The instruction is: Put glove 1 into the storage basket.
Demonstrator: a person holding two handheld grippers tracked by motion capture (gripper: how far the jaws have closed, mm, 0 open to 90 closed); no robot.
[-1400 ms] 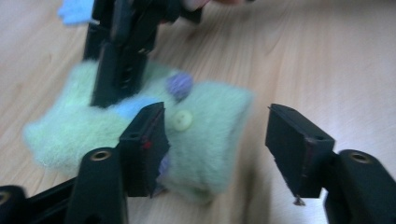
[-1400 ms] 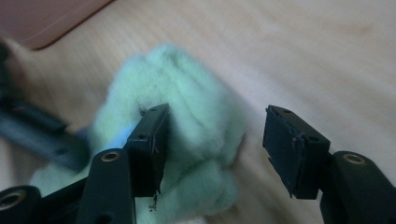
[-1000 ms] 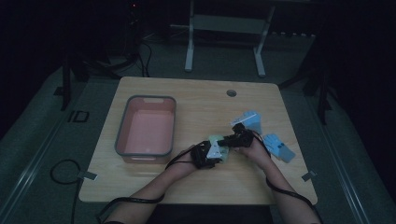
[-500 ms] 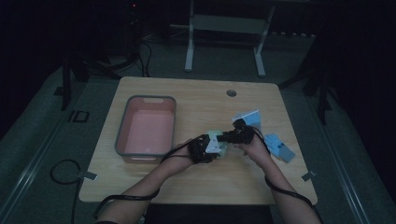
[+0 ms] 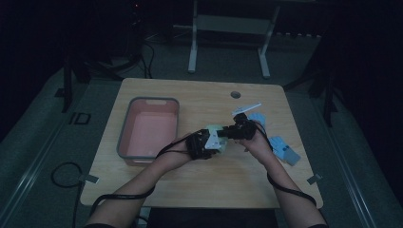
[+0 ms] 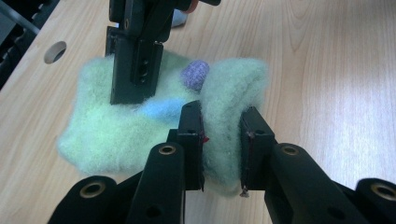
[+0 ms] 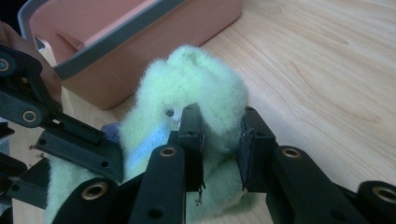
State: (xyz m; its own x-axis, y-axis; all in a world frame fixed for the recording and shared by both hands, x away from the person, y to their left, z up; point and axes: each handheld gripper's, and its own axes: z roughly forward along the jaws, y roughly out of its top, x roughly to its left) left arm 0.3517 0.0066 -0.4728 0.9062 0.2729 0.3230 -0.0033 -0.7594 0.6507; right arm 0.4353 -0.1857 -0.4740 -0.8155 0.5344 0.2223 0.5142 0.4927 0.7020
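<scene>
A fluffy pale green cloth with a blue patch and a purple spot hangs between both grippers, a little above the wooden table. My left gripper is shut on a bunched fold of the cloth at one end. My right gripper is shut on another bunched fold of it from the opposite side. In the high view the left gripper and right gripper meet tip to tip near the table's middle.
A pink tub with a grey rim stands on the left half of the table, close to the cloth. Light blue pieces and a white card lie to the right. A cable hole is near the far edge.
Both hands have risen together with the green cloth held between them, lifting it off the table. The tub and the blue pieces have stayed put.
</scene>
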